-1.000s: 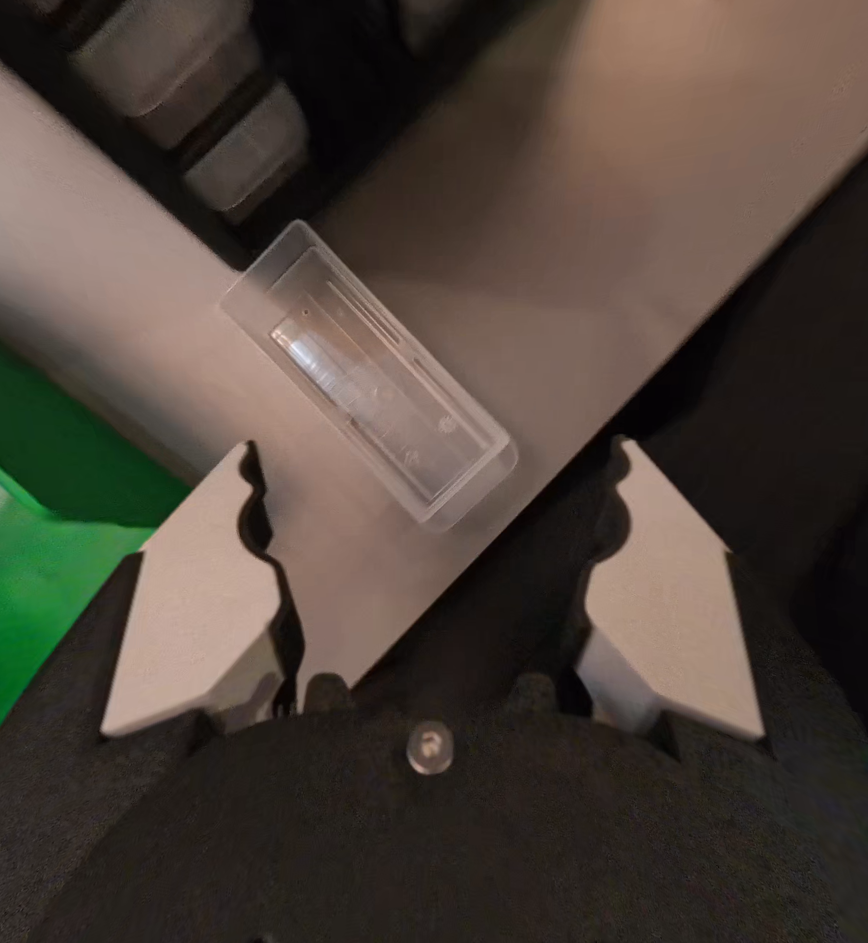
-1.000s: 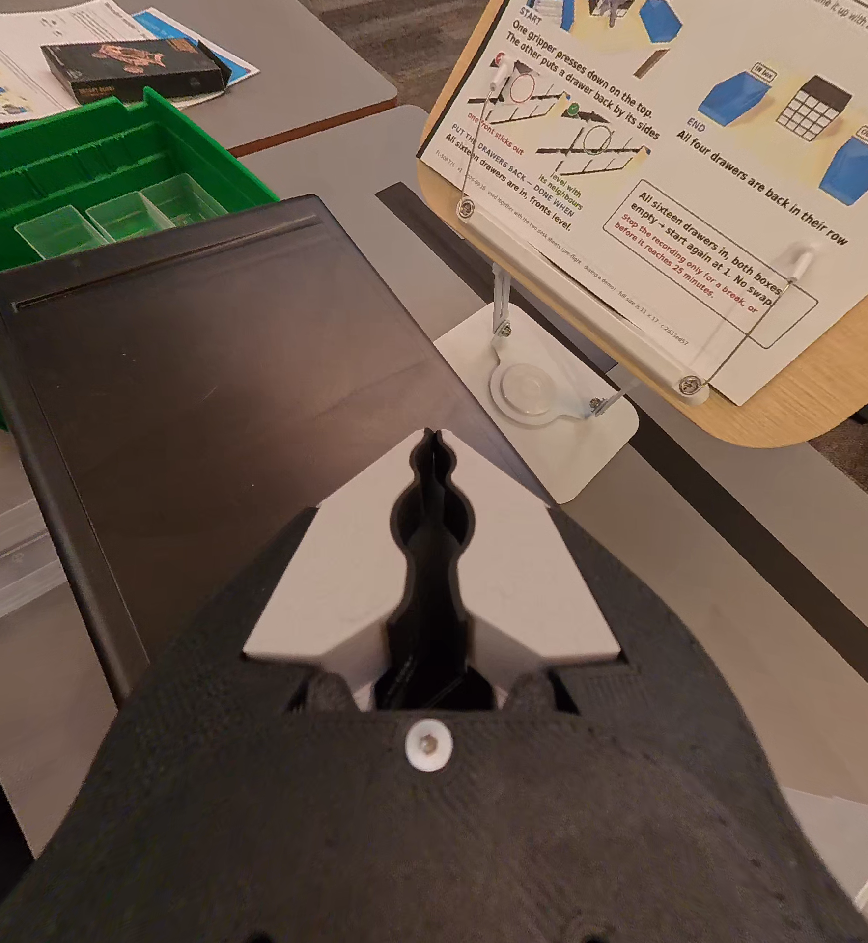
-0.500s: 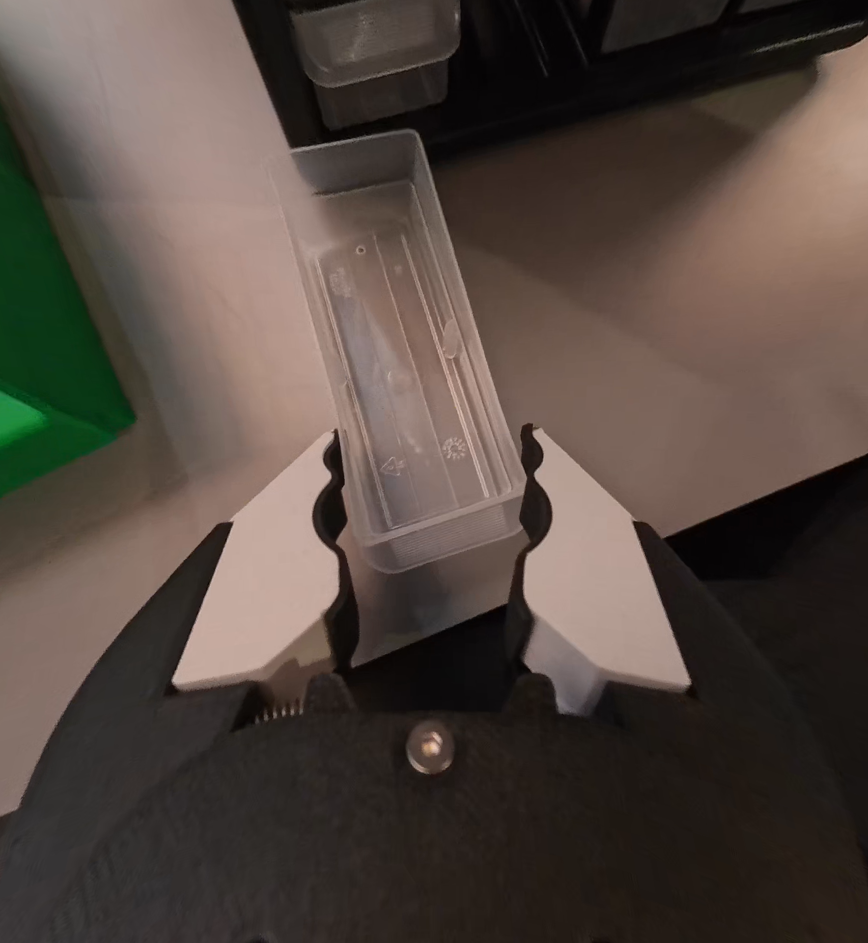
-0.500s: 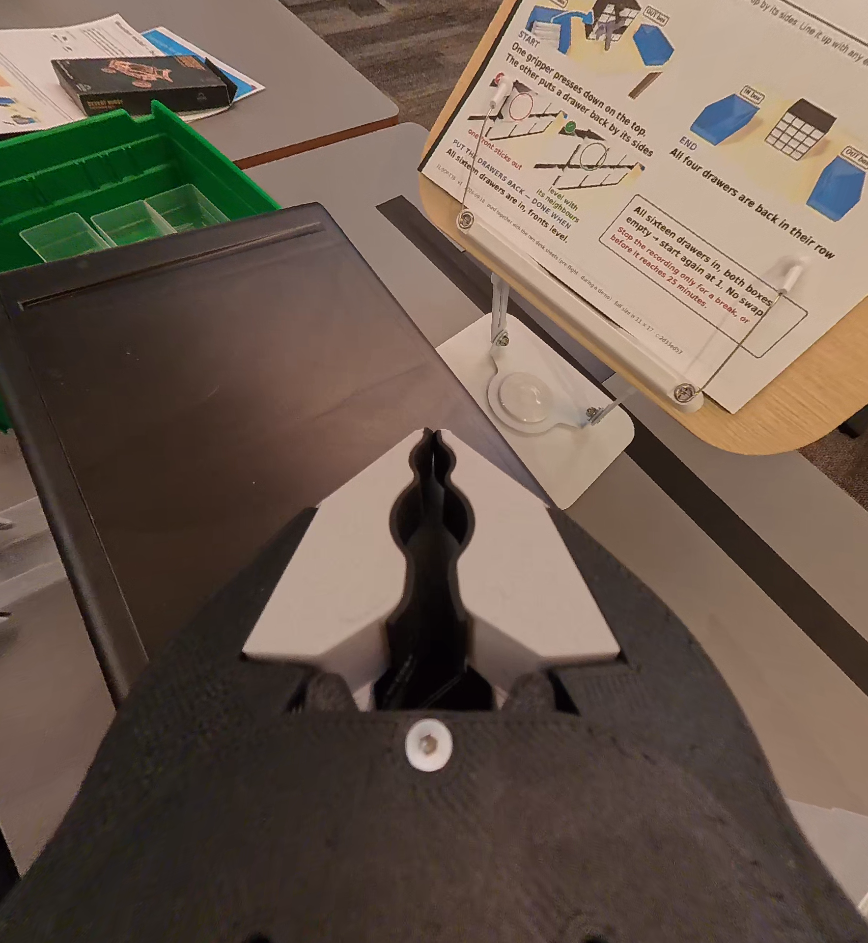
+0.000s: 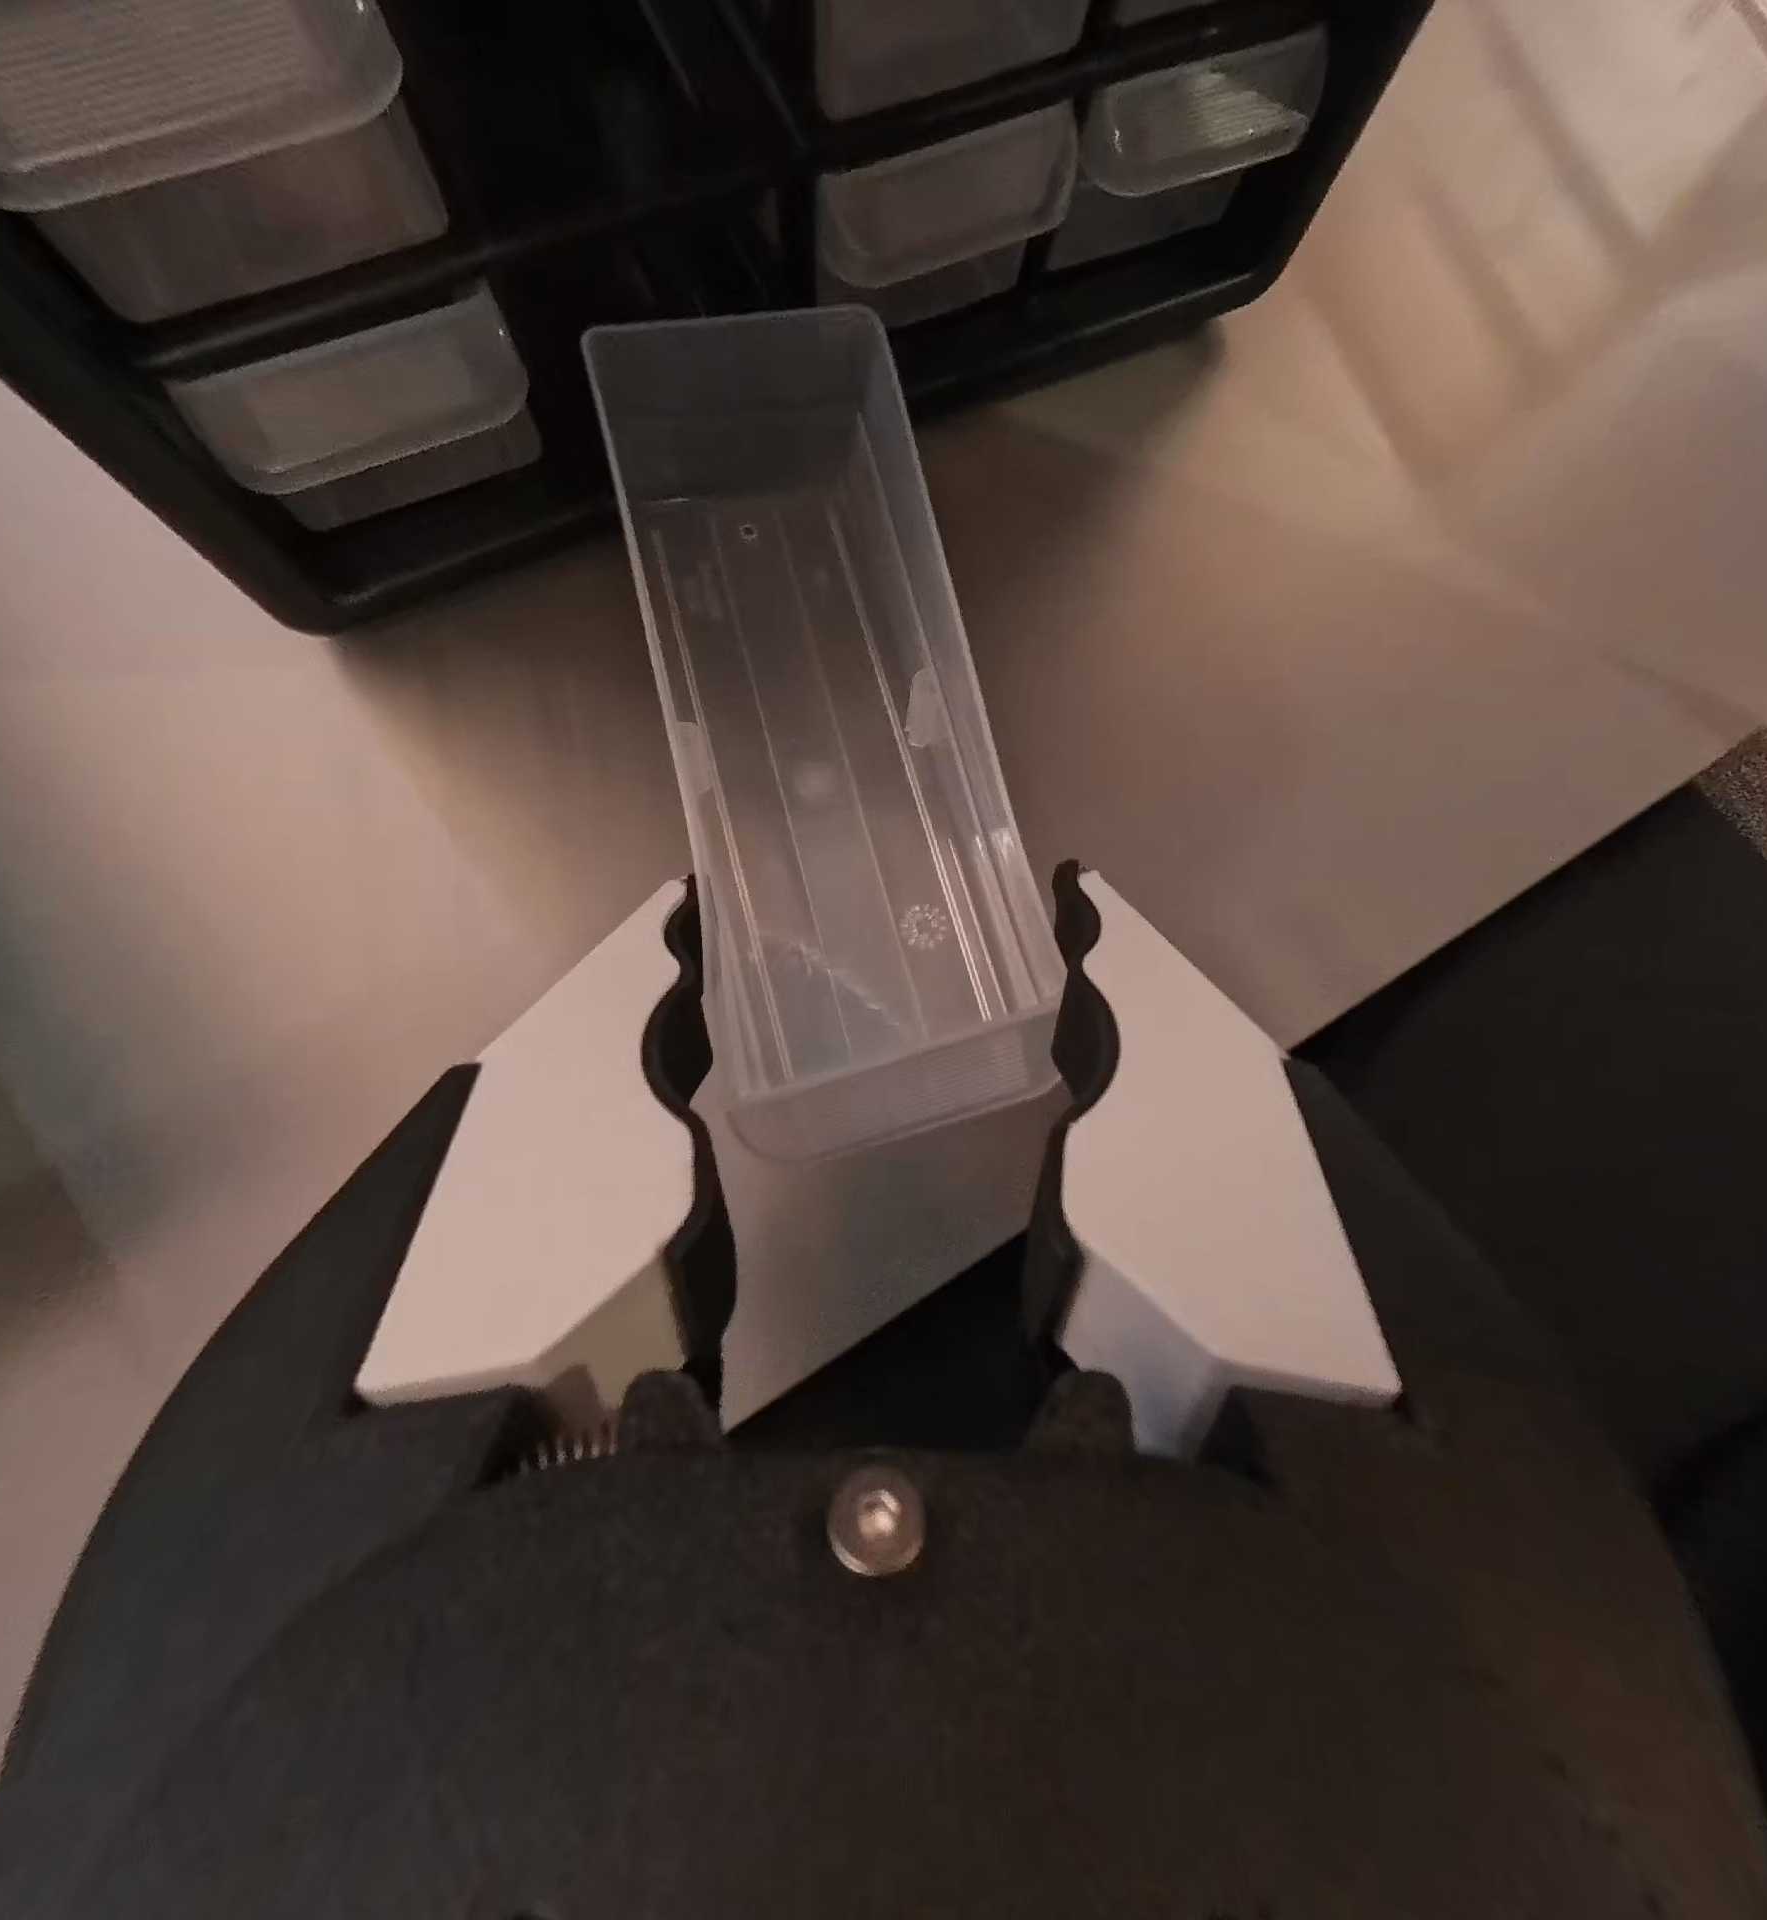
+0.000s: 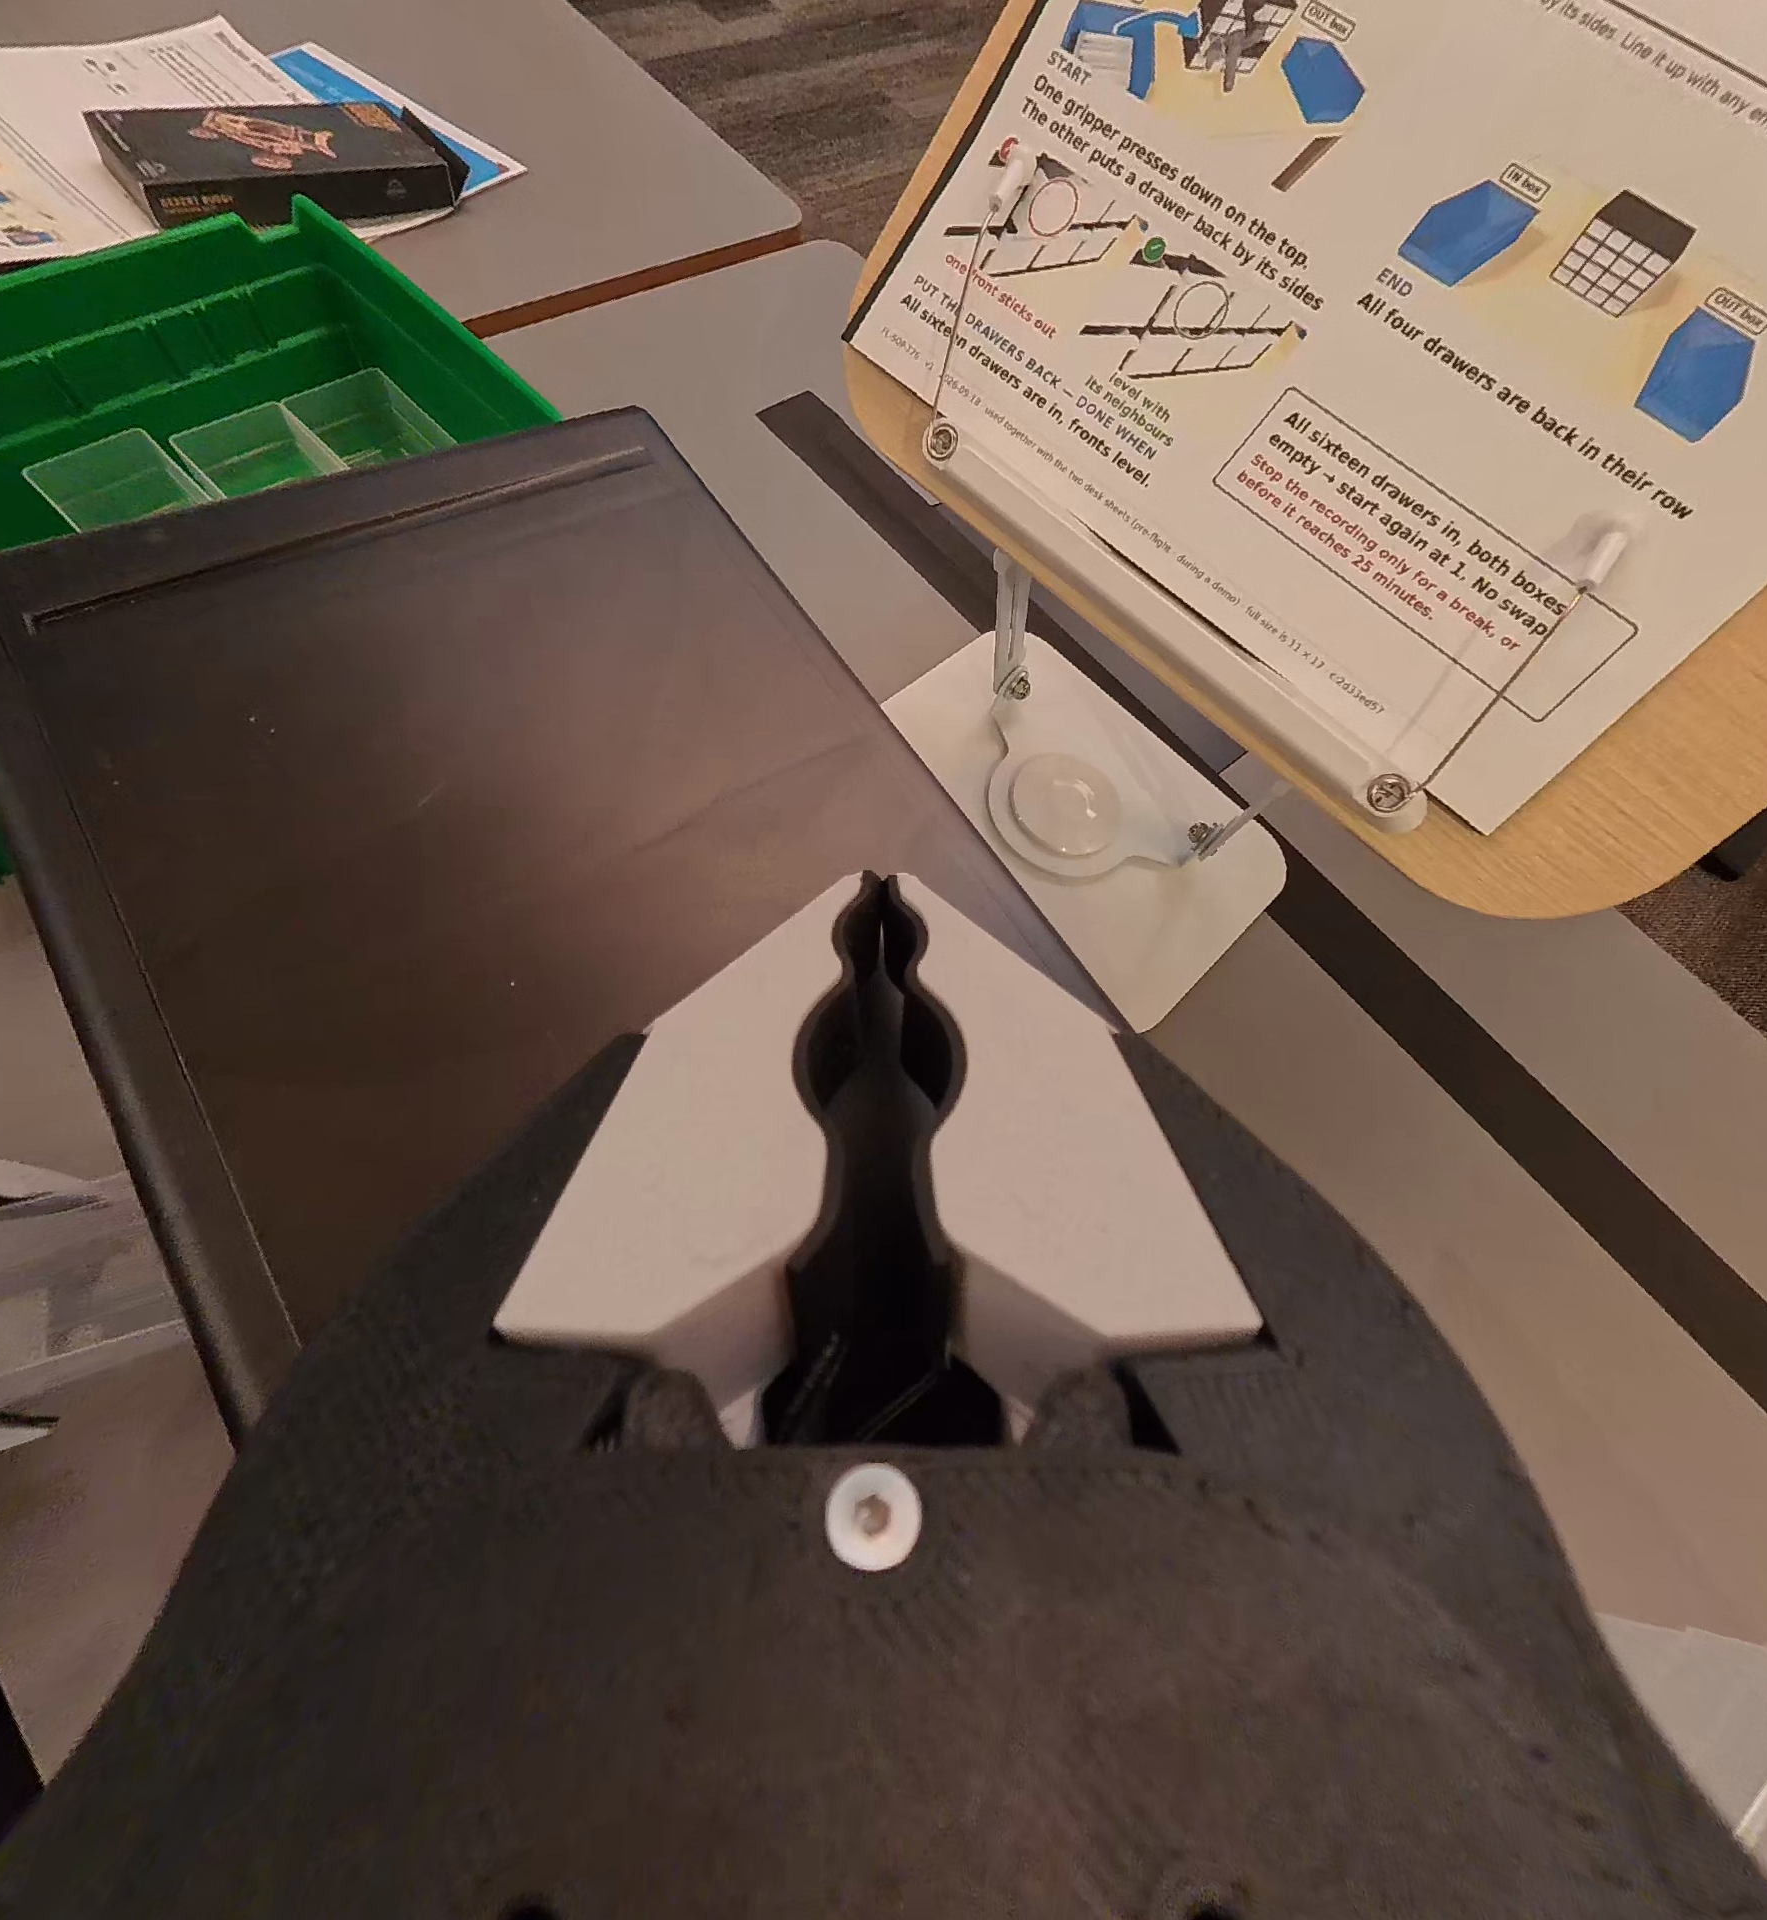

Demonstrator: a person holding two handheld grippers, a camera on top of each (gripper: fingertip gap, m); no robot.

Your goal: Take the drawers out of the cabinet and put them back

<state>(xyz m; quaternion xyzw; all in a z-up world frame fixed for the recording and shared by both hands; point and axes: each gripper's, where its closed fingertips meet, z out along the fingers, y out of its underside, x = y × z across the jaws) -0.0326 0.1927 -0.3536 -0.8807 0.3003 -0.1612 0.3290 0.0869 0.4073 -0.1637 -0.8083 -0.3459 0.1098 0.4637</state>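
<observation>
- Left gripper [image 5: 874,997] has its jaws part-open and clamped on the near end of a clear drawer [image 5: 827,769], gripping the side walls so the far end points freely at the cabinet [image 5: 650,260].
- The drawer's far end hangs just in front of an empty slot, apparently lined up for insertion.
- Right gripper [image 6: 881,894], jaws closed and empty, rests on the cabinet top [image 6: 422,790], likely bracing it.
- More clear drawers wait in the green bin [image 6: 131,343] behind the cabinet.
</observation>
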